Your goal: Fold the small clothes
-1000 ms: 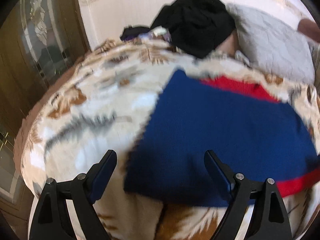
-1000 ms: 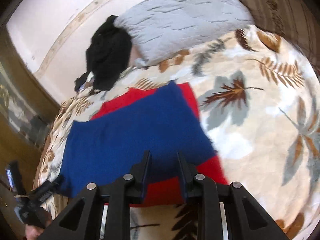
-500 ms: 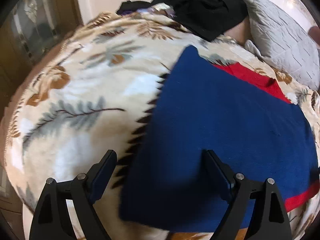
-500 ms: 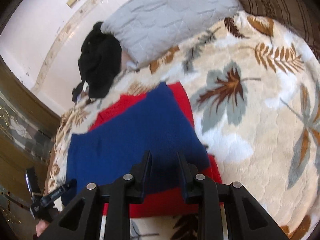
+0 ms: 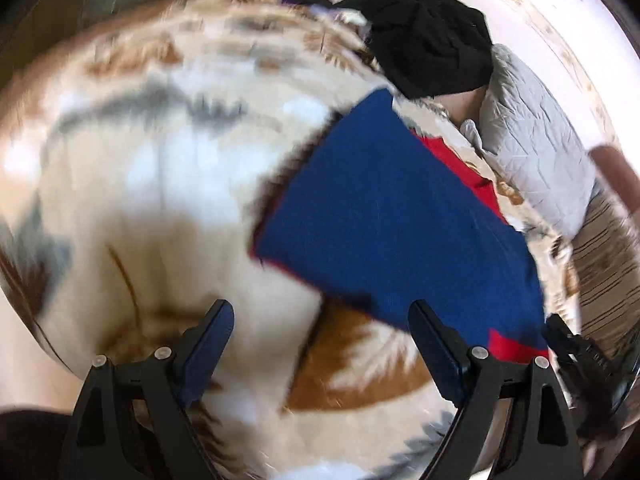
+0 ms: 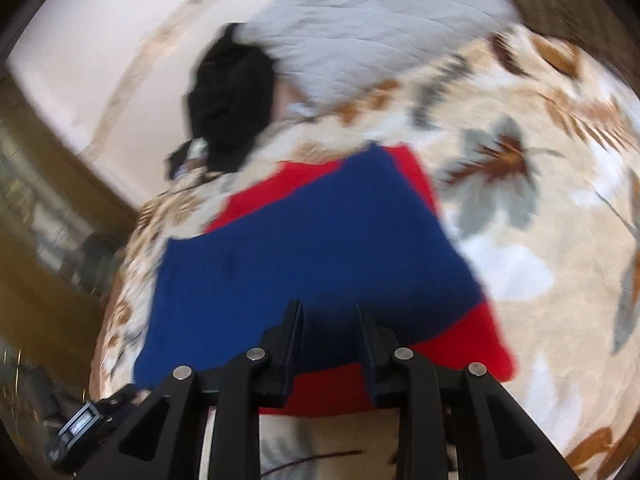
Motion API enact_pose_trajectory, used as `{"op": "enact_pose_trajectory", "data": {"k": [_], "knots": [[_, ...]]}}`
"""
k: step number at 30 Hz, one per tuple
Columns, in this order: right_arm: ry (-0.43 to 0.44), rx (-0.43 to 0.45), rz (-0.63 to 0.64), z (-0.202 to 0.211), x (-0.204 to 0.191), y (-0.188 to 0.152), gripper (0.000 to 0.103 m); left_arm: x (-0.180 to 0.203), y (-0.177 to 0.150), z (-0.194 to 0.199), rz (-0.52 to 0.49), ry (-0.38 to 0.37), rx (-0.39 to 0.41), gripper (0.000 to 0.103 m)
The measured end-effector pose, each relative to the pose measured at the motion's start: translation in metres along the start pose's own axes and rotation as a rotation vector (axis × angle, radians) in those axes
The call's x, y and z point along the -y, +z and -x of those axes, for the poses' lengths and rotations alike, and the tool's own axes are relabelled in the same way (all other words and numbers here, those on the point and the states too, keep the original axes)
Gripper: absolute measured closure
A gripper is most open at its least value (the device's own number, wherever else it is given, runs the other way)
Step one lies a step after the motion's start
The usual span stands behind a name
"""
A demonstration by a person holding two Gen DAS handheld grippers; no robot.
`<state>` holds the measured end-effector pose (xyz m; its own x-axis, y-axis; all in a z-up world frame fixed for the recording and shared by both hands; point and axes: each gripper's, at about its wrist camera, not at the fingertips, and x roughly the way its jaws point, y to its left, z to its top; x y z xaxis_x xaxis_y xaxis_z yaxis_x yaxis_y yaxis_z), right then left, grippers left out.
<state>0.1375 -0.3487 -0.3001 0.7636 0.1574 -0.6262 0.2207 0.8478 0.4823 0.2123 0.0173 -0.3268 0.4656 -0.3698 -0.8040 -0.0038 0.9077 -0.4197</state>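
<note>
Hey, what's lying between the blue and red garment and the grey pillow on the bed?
Only a bare strip of the leaf-print blanket; nothing rests between the blue and red garment and the grey pillow. It shows best in the right wrist view.

left gripper (image 5: 320, 322): two black plastic fingers, triangular cut-outs in broad bases, dark blue pads on inner faces. round silver screw heads on each finger, two per side, four in all. matte finish, angular ribbed frame.

right gripper (image 6: 329, 326): same build, black fingers with triangular openings, four silver screws across knuckles, dark blue pads on inner faces, black crossbar behind fingers.

in right wrist view, low at left, other gripper's black body, small glossy rectangular panel on it; blurred.
</note>
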Motion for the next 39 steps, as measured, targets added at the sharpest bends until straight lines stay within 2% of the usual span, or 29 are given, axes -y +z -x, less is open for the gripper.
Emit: {"op": "enact_pose_trajectory", "data": {"k": [2, 6, 12, 13, 14, 15, 18, 19, 22, 25, 30, 35, 37, 39], "knots": [[0.042, -0.011, 0.067, -0.002, -0.021, -0.005, 0.073, 0.005, 0.0, -0.002, -0.005, 0.013, 0.011, 0.014], [0.054, -0.055, 0.12, -0.02, -0.043, -0.016, 0.073, 0.01, 0.01, -0.017, 0.031, 0.004, 0.022, 0.014], [0.028, -0.135, 0.077, -0.052, -0.033, -0.019, 0.074, 0.005, 0.039, -0.035, 0.114, -0.073, 0.074, 0.014], [0.037, -0.139, 0.069, -0.054, -0.031, -0.019, 0.074, 0.004, 0.04, -0.035, 0.115, -0.075, 0.079, 0.017], [0.048, -0.142, 0.06, -0.054, -0.029, -0.018, 0.074, 0.007, 0.041, -0.038, 0.103, -0.069, 0.091, 0.032], [0.055, -0.145, 0.054, -0.055, -0.027, -0.017, 0.074, 0.01, 0.042, -0.041, 0.087, -0.064, 0.09, 0.056], [0.098, -0.163, 0.007, -0.055, -0.017, -0.014, 0.074, 0.017, 0.045, -0.048, 0.047, -0.051, 0.086, 0.08], [0.113, -0.169, -0.01, -0.055, -0.014, -0.013, 0.074, 0.017, 0.044, -0.045, 0.028, -0.047, 0.094, 0.082], [0.161, -0.169, -0.076, -0.047, -0.003, -0.007, 0.074, 0.041, 0.046, -0.033, -0.097, -0.016, 0.147, 0.087], [0.178, -0.115, -0.123, -0.026, 0.011, 0.003, 0.072, 0.079, 0.047, -0.018, -0.257, 0.012, 0.208, 0.089], [0.224, 0.003, -0.254, 0.016, 0.048, 0.027, 0.073, 0.158, 0.047, 0.001, -0.49, -0.025, 0.247, 0.091], [0.242, 0.116, -0.344, 0.055, 0.087, 0.046, 0.073, 0.241, 0.012, -0.008, -0.722, -0.071, 0.216, 0.091], [0.246, 0.133, -0.373, 0.062, 0.099, 0.049, 0.073, 0.269, -0.009, -0.02, -0.812, -0.084, 0.175, 0.091], [0.268, 0.13, -0.427, 0.063, 0.112, 0.052, 0.073, 0.284, -0.028, -0.041, -0.862, -0.104, 0.09, 0.085]]}}
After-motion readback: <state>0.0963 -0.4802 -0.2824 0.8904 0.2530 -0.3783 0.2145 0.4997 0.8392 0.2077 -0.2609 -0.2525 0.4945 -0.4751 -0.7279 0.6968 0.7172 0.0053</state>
